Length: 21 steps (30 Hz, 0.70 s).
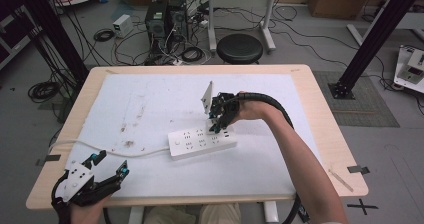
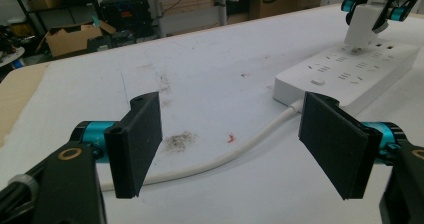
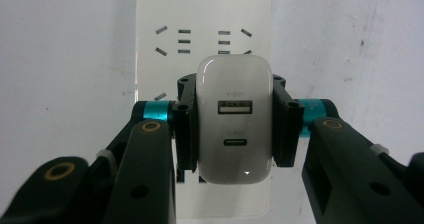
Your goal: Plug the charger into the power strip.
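Over the white power strip (image 1: 202, 142) near the desk (image 1: 320, 104) middle, a white charger (image 3: 234, 119) is clamped between the right gripper (image 3: 233, 121) jaws, prongs at the sockets, left gripper (image 2: 231, 144) is held released near the strip's cord (image 2: 220, 161), close to the front edge.

charger (image 3: 235, 119) on pwr strip (image 1: 200, 143), strip mid-table (image 1: 320, 99)
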Each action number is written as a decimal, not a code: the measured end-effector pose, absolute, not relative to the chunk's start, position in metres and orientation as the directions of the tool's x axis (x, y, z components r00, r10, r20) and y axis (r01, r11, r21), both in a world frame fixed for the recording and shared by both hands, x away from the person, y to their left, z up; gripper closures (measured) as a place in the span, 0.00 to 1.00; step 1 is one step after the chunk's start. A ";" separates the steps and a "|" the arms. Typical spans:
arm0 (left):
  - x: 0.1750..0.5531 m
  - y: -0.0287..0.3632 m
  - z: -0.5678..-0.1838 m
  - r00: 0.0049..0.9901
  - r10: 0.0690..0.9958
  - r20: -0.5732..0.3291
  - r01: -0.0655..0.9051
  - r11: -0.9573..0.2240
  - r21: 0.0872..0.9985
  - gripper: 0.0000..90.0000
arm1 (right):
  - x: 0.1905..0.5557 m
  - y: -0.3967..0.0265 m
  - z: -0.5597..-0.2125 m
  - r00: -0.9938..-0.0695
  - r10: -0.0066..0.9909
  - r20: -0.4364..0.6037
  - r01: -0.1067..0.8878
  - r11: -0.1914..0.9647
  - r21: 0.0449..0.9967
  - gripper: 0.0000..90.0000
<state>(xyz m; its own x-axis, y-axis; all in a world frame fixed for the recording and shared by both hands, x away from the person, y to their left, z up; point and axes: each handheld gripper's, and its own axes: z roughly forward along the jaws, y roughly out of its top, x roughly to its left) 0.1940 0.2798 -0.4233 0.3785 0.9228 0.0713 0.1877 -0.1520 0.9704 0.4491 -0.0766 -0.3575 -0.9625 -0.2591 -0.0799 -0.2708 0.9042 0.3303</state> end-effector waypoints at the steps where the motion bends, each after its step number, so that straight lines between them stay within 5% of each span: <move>1: 0.194 0.280 -0.423 0.379 0.923 0.071 0.188 -0.152 0.970 0.28 | 0.449 -0.077 -0.357 -0.963 -0.259 -0.080 -0.271 0.904 0.330 0.71; 21: 0.193 0.277 -0.424 0.380 0.921 0.080 0.194 -0.164 0.967 0.28 | 0.451 -0.083 -0.369 -0.967 -0.242 -0.074 -0.252 0.889 0.382 0.71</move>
<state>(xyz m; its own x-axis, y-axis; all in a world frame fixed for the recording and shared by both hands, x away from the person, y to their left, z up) 0.1927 0.2768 -0.4236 0.3804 0.9214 0.0797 0.1938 -0.1637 0.9673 0.4512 -0.0831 -0.3692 -0.9674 -0.2424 -0.0738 -0.2519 0.8891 0.3822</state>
